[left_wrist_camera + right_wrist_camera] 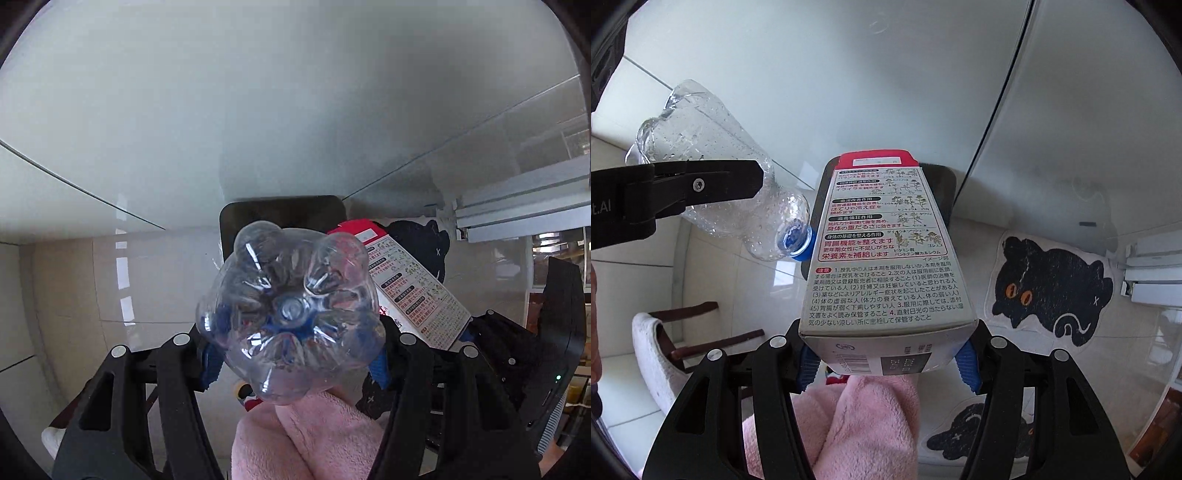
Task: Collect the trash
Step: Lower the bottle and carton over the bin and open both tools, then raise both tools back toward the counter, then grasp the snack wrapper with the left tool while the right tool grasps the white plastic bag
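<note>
At the far left of the right wrist view, a white cushioned chair (652, 345) with a dark wooden frame is seen on the tiled floor (713, 280). Above it, the left tongs (295, 354) are clenched on a clear plastic bottle (713, 184); in the left wrist view its petal-shaped base (291, 314) is turned toward the camera, gripped between the blue pads (210, 362). The bottle is held tilted, with its blue cap (805, 245) pointing down and lying just beside the box. Droplets are seen on the bottle's inner wall.

At the centre, a dark bin (942, 188) is partly hidden behind the held things. In front of it, the right tongs (886, 360) are clenched on a grey cardboard box (882, 266) with a red top and printed Japanese text; the box is gripped at its lower end between blue pads (967, 363), with a barcode visible on the near face. Pink fleece fabric (857, 417) is seen below both tongs.

To the right, a black cat-shaped mat (1052, 291) with orange eyes is laid on the floor, and a second cat-shaped mat (967, 432) lies nearer the camera. At the far right edge, a pale metal frame (1152, 277) is visible.
</note>
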Available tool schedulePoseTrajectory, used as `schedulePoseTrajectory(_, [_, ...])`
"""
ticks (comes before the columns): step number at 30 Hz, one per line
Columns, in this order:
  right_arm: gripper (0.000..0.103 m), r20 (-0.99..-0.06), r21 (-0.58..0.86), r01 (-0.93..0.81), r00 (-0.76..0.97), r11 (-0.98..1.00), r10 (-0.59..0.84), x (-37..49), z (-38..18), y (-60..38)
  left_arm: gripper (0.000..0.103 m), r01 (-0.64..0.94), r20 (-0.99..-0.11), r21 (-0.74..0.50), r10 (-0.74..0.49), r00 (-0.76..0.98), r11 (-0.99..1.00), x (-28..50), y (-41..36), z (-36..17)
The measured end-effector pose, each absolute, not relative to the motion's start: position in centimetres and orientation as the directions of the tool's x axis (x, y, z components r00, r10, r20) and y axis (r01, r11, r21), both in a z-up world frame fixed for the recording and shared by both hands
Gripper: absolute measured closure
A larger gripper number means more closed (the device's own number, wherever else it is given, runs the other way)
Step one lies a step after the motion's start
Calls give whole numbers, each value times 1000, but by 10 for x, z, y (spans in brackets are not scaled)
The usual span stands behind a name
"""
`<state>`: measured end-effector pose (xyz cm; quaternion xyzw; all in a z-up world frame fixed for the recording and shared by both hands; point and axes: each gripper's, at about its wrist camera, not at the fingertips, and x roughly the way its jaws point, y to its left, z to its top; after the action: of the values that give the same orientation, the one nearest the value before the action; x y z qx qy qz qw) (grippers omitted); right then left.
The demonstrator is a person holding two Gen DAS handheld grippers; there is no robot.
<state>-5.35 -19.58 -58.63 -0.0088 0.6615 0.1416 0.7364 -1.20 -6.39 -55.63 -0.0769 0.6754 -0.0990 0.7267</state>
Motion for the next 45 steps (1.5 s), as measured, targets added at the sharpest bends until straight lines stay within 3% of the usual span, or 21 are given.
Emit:
schedulePoseTrajectory(1, [26, -974, 191, -216, 81, 957, 213, -51, -586, -197, 44, 32, -967, -246, -248, 65, 969, -12, -63, -556])
schedulePoseTrajectory(3, [14, -970, 202, -213, 92, 956, 225, -47, -582, -198, 31, 20, -970, -234, -235, 69, 972, -8, -58, -554])
schedulePoseTrajectory(15, [14, -951, 219, -199, 176, 955, 255, -47, -523, -224, 25, 3, -960, -221, -218, 175, 975, -8, -38, -495])
schedulePoseTrajectory(22, [14, -902, 238, -209, 315, 949, 295, -58, -433, -240, 24, 19, -931, -227, -222, 290, 974, -30, -25, -419])
schedulePoseTrajectory(32, [13, -758, 245, -243, 556, 939, 341, -44, -304, -255, 21, 33, -840, -236, -221, 495, 971, -35, 3, -307])
schedulePoseTrajectory(45, [14, -686, 327, -256, 598, 910, 414, 43, -256, -225, 21, 57, -774, -173, -172, 609, 983, 34, 16, -249])
